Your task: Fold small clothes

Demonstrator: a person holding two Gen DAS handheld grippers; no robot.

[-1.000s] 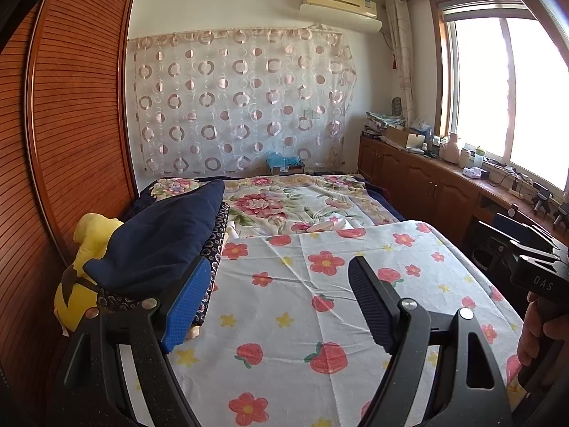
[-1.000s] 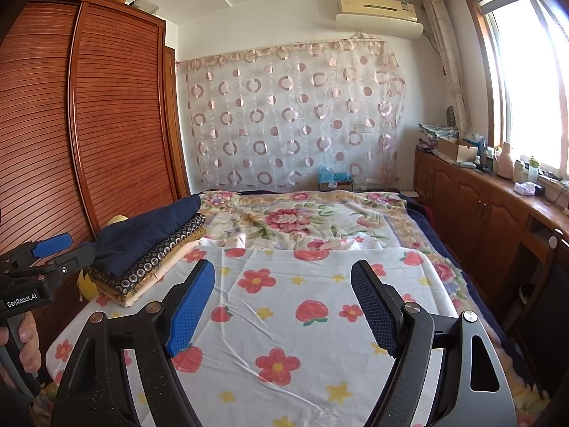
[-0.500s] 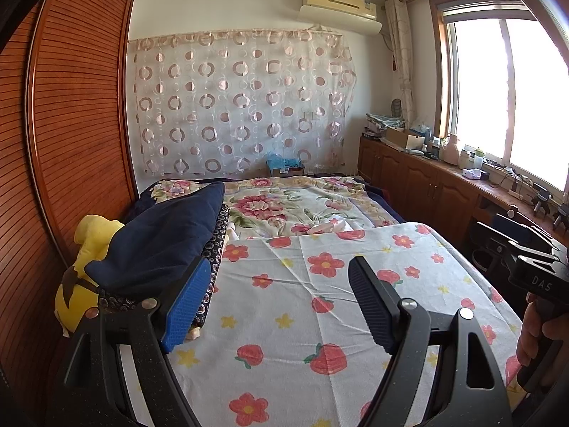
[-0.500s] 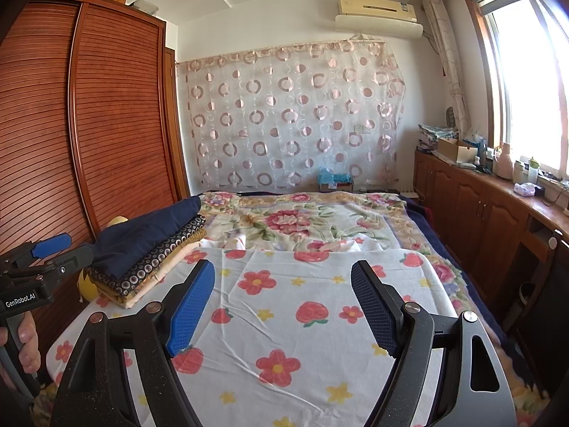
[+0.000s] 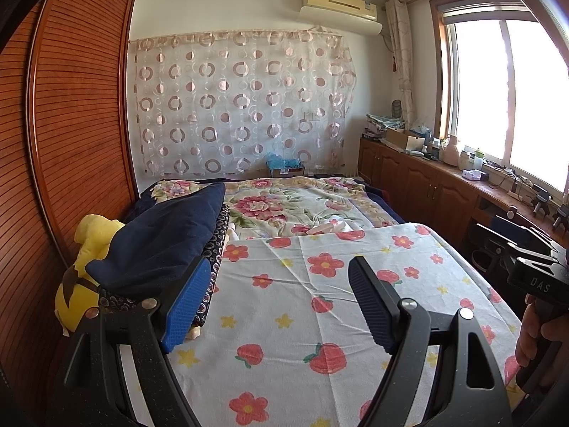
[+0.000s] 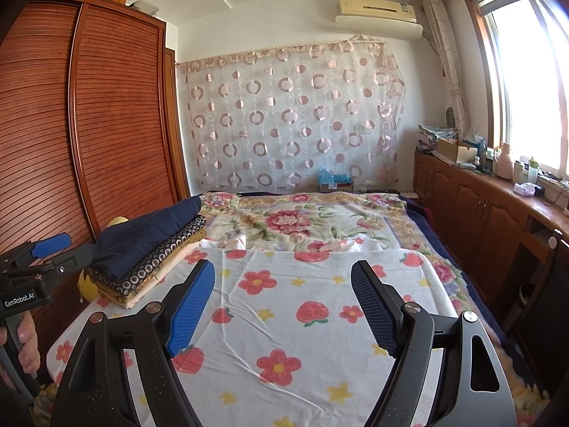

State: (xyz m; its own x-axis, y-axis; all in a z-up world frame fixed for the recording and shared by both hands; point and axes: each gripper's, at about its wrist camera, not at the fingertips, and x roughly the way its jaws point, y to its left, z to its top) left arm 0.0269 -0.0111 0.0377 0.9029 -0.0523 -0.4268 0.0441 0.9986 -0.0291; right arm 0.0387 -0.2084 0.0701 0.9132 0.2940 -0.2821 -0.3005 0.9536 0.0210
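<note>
Left wrist view: flowered sheet (image 5: 320, 302) covers the bed; folded stack (image 5: 160, 249) at its left edge half-hides a yellow toy (image 5: 81, 284); both grippers' (image 5: 277, 306) (image 6: 282, 306) jaws wide open, empty.

Daylight floods in from the window (image 5: 505, 85) at right, blown out to white glare with no detail behind the glass, and leaves the bed sheet (image 6: 302, 320) bright and evenly lit with only soft shadows. The wardrobe (image 6: 106, 124) side sits dimmer and warmer. Both fisheye views are sharp with no motion blur, but straight lines bow strongly toward the edges and the corners fall off into dark vignette.
</note>
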